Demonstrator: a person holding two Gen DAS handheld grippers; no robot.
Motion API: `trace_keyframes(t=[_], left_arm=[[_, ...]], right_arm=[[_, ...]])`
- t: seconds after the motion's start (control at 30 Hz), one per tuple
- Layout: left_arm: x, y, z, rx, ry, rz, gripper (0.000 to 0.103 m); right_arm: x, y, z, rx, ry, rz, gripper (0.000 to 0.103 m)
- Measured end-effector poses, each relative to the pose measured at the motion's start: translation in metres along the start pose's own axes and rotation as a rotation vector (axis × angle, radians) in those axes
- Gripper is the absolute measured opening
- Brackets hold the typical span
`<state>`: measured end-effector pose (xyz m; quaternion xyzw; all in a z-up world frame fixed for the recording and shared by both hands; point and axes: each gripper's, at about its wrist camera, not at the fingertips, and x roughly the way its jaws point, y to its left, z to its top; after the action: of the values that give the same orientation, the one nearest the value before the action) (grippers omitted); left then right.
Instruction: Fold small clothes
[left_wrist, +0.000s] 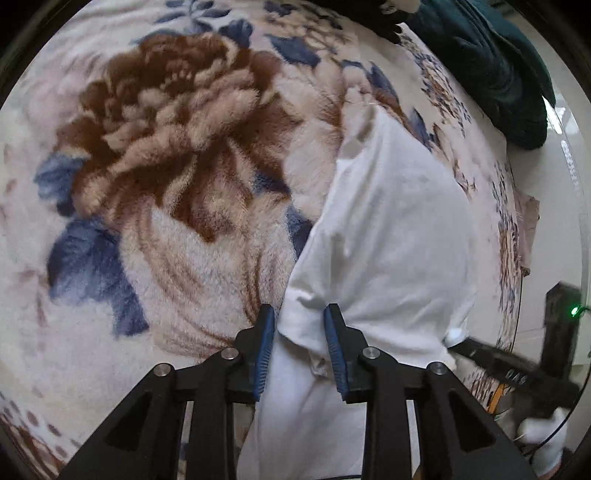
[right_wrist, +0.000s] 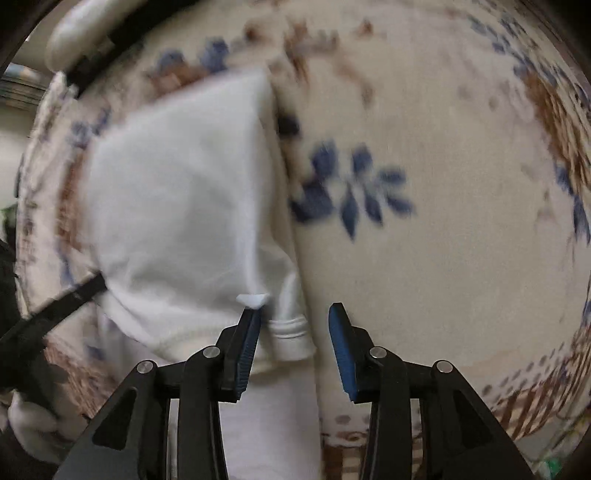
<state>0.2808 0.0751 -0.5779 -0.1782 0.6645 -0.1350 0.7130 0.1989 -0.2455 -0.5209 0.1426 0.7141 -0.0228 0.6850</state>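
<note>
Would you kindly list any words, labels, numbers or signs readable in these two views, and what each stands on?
No text can be read for certain.
White marks on the right gripper's black body: blurred, too small to read.
White garment: no print or readable label.
Floral blanket: pattern only, no lettering.

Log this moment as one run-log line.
white garment on floral blanket | left gripper open, cloth between fingers | right gripper open at cuff

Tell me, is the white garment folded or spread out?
Folded: the white garment lies doubled on the blanket, one layer overlapping another at its hem.
</note>
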Motion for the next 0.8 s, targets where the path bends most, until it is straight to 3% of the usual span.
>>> trace_keyframes(t=[0.1, 0.17, 0.2, 0.23, 0.3, 0.57, 0.8], left_arm=[[-0.015, -0.003, -0.002, -0.016, -0.018, -0.024, 0.026], [-0.028, -0.009, -0.01, 0.003, -0.039, -0.009, 0.026], [-0.034, -0.011, -0.013, 0.012, -0.045, 0.0, 0.036], [-0.042, -0.015, -0.021, 0.023, -0.056, 0.012, 0.071], [-0.055, -0.019, -0.039, 0.033, -0.075, 0.048, 0.103], [-0.073, -0.014, -0.13, -0.059, -0.059, 0.07, 0.103], [-0.037, 0.007, -0.204, -0.126, 0.054, 0.117, 0.102]], right_arm=[[-0.01, -0.008, -0.003, 0.051, -0.025, 0.055, 0.041], [-0.026, -0.013, -0.008, 0.066, -0.056, 0.08, 0.054], [-0.035, -0.016, -0.013, 0.074, -0.068, 0.097, 0.063], [-0.041, -0.018, -0.017, 0.08, -0.068, 0.109, 0.065], [-0.051, -0.023, -0.028, 0.104, -0.059, 0.129, 0.065], [-0.05, -0.038, -0.113, 0.135, 0.043, 0.202, 0.065], [-0.011, -0.057, -0.189, 0.189, 0.142, 0.232, 0.065]])
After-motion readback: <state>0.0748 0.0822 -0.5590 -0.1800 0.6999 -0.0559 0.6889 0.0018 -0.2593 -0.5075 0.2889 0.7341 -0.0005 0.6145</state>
